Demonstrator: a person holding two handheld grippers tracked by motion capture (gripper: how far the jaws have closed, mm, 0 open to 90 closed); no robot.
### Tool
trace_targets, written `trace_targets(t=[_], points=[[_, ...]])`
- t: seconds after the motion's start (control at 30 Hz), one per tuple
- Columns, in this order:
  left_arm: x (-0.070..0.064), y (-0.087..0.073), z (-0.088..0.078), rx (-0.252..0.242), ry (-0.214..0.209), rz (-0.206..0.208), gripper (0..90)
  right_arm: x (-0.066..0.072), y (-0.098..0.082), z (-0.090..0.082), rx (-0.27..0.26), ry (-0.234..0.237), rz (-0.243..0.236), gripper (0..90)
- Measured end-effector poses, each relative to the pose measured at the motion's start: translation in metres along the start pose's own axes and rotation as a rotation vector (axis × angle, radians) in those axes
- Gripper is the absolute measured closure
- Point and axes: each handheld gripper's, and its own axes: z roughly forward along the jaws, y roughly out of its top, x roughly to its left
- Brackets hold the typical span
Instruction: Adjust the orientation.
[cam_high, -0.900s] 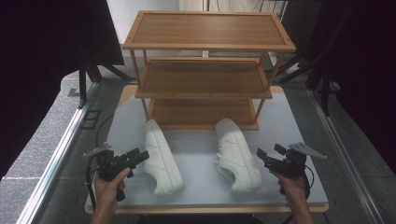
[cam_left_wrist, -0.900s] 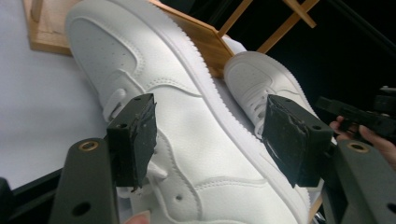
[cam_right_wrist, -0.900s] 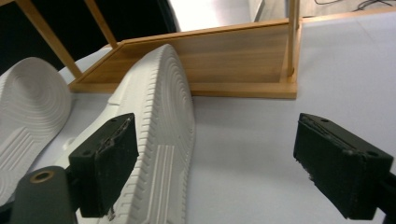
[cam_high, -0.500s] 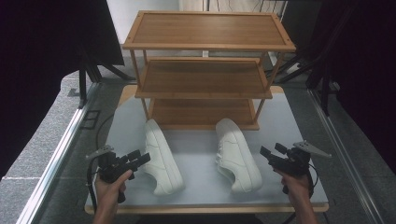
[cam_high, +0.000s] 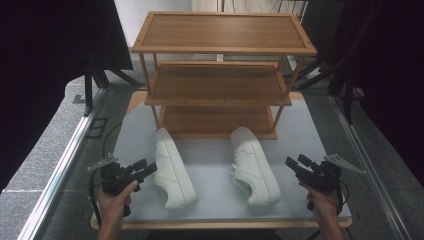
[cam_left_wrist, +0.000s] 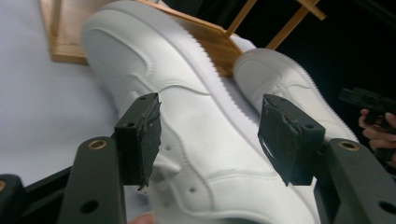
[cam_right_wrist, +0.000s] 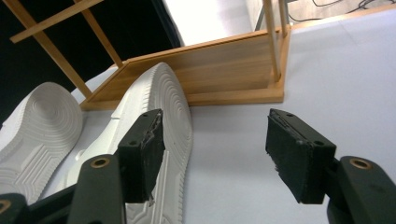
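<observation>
Left gripper (cam_high: 145, 170), jaws spread wide and empty, near the tabletop's front-left corner, aimed at a smooth white leather sneaker (cam_high: 172, 167); right gripper (cam_high: 296, 164), likewise wide and empty, near the front-right corner beside a second white sneaker (cam_high: 254, 165) with ribbed sole; three-tier slatted wooden rack (cam_high: 220, 75) along the pale grey tabletop's (cam_high: 215, 162) far edge; no legible branding.
</observation>
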Motion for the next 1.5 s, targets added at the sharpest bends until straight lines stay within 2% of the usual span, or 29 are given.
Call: trace_targets(t=[0.07,0.2,0.33,0.47,0.67,0.73,0.87,1.0,1.13,1.27,1.37,1.5], points=[[0.004,-0.003,-0.003,-0.005,0.025,-0.013,40.9,-0.003,-0.002,-0.002,-0.001,0.001,0.013,38.5],[0.007,-0.010,-0.002,0.005,0.048,-0.025,42.7,-0.006,-0.005,-0.004,0.001,0.010,0.020,39.6],[-0.002,-0.014,-0.001,0.028,0.056,0.007,47.0,-0.004,-0.005,-0.005,-0.008,0.047,0.038,41.4],[-0.013,-0.017,-0.006,0.032,0.071,0.041,59.9,0.004,-0.004,-0.002,-0.002,0.045,0.013,41.4],[-0.015,-0.020,-0.019,-0.015,0.077,0.032,85.0,0.010,-0.007,0.012,0.029,0.024,0.007,41.1],[-0.015,-0.020,-0.020,-0.013,0.072,0.034,89.0,0.012,-0.009,0.016,0.039,0.021,0.008,41.1],[-0.015,-0.019,-0.019,0.034,0.059,0.045,90.0,0.017,-0.011,0.018,0.052,0.019,-0.002,40.8],[-0.017,-0.021,-0.013,0.063,0.055,0.046,90.0,0.017,-0.011,0.016,0.054,0.015,0.009,40.9],[-0.024,-0.030,-0.008,0.085,0.054,0.046,90.0,0.014,-0.011,0.013,0.051,0.015,0.027,40.8],[-0.029,-0.041,-0.001,0.137,0.052,0.047,90.0,0.012,-0.011,0.012,0.044,0.016,0.035,40.7],[-0.029,-0.043,0.001,0.141,0.045,0.035,90.0,0.013,-0.009,0.011,0.040,0.020,0.037,40.6],[-0.030,-0.044,0.001,0.149,0.047,0.044,90.0,0.014,-0.007,0.010,0.034,0.022,0.035,40.6]])
